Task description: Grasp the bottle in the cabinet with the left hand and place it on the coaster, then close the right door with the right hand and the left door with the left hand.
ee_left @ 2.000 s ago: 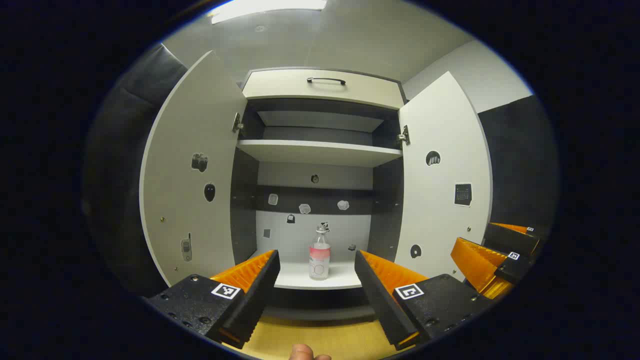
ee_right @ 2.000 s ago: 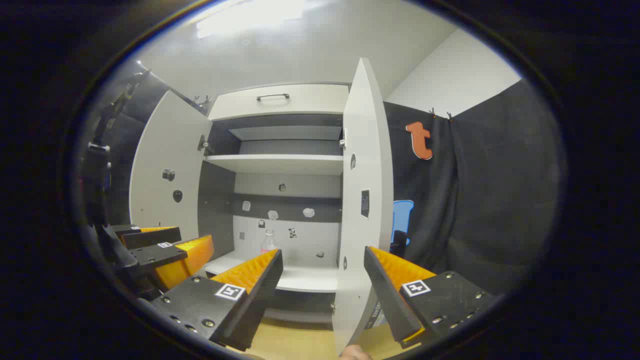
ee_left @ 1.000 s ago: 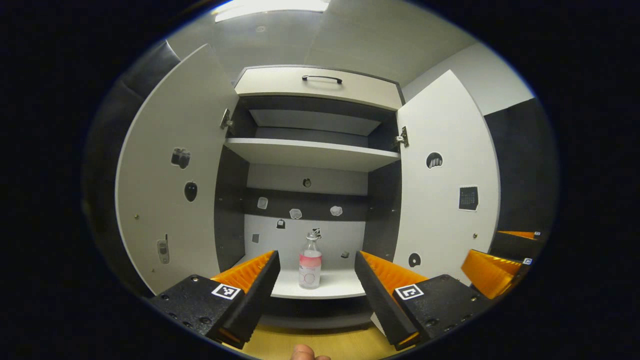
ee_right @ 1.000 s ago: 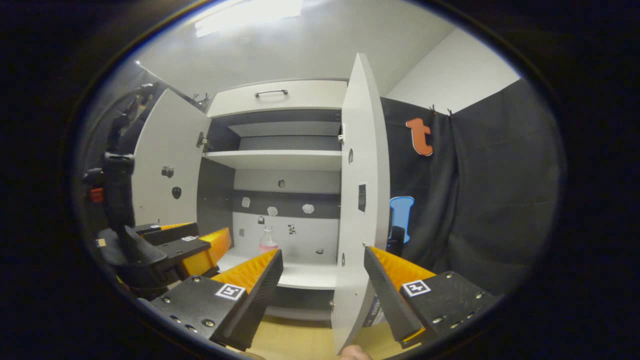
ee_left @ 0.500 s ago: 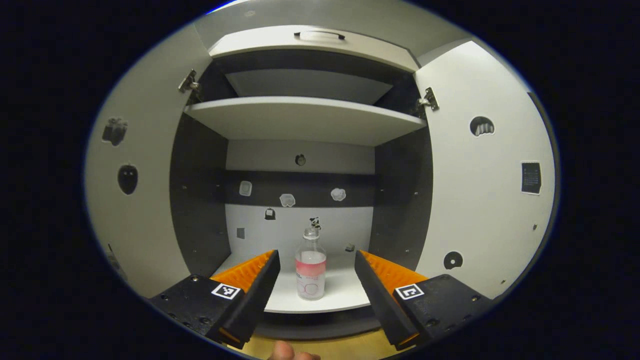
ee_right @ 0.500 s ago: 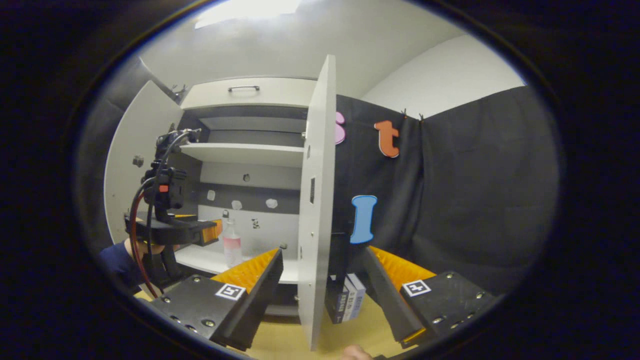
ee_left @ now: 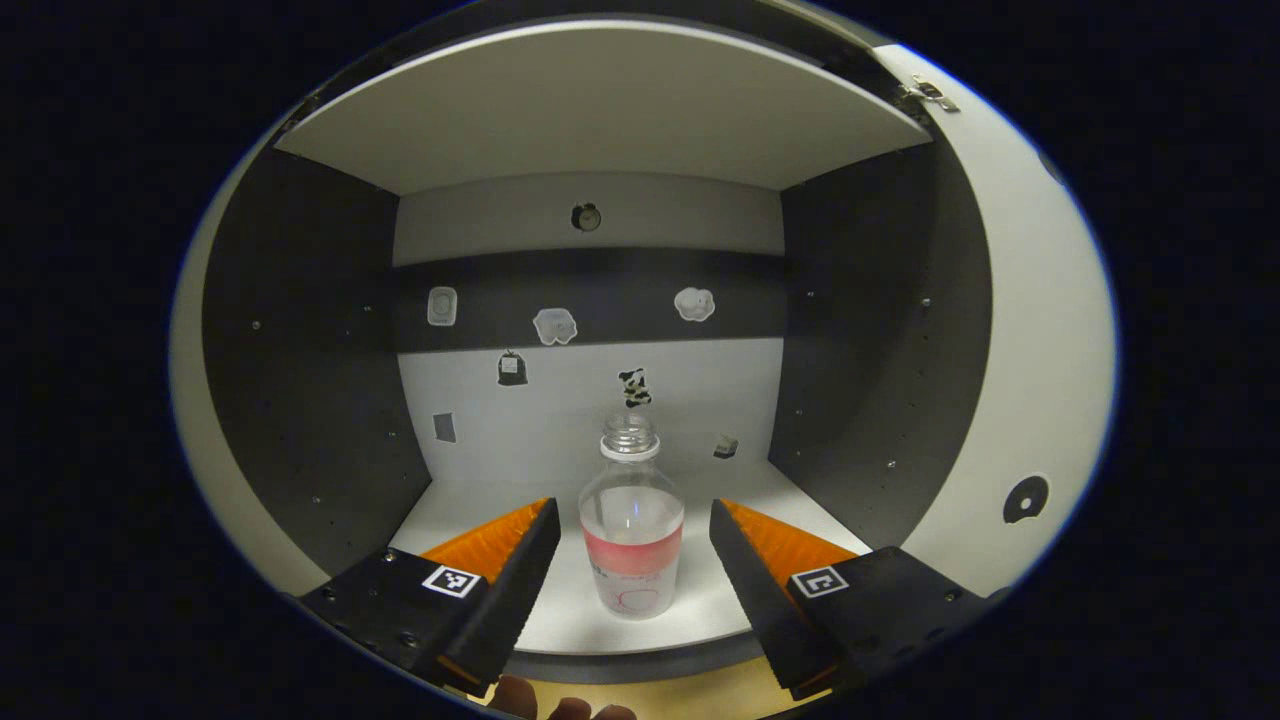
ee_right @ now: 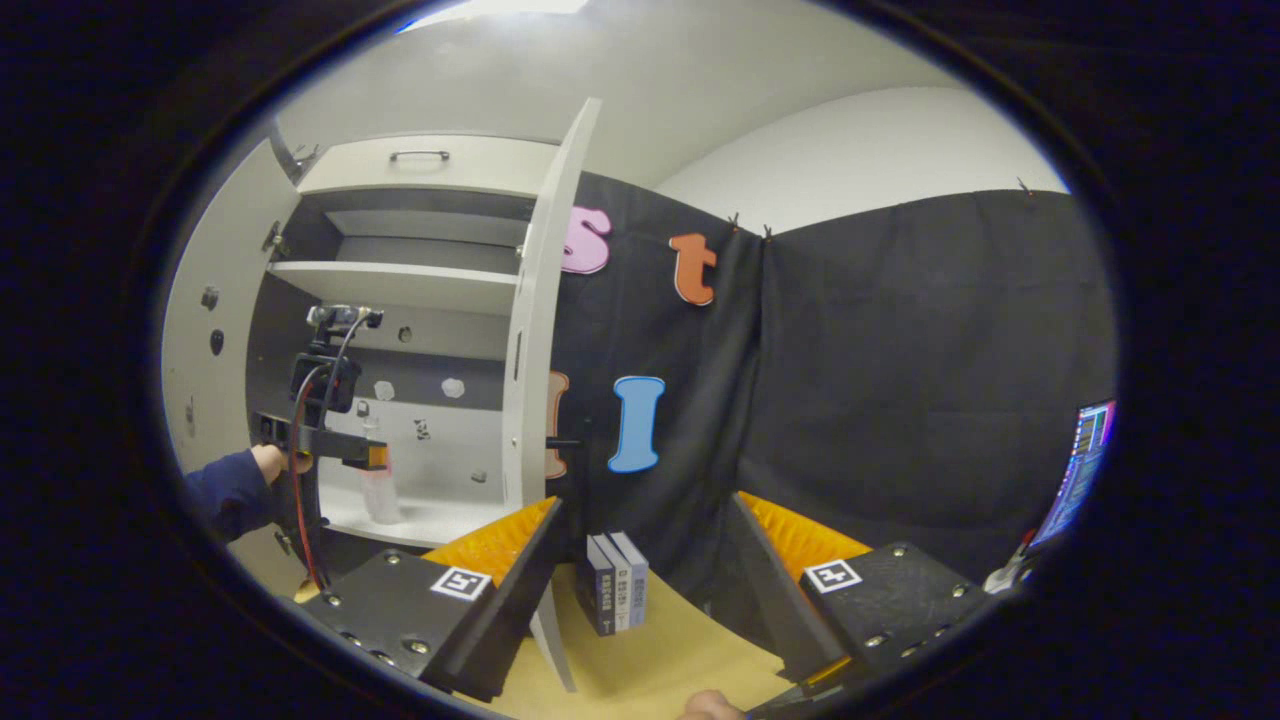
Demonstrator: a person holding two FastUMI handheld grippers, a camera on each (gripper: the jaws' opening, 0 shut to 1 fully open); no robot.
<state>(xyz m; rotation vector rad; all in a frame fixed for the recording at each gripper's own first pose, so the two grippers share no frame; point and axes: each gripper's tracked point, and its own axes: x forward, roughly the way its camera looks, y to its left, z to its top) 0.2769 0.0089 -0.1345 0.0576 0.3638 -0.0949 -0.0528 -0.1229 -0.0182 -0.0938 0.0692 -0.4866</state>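
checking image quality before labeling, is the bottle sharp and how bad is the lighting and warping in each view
Left gripper view: bottle sharp, dim cabinet interior, a small glint on its shoulder, shelf edges bowed by the fisheye. Right gripper view: bright ceiling glare at top, right door curved, bottle small and soft.

The left gripper view is looking straight into the cabinet (ee_left: 300, 330) from close up, facing its back wall. The right gripper view is sitting farther back and to the right, facing the cloth wall (ee_right: 900, 380); both are sharing the cabinet interior.
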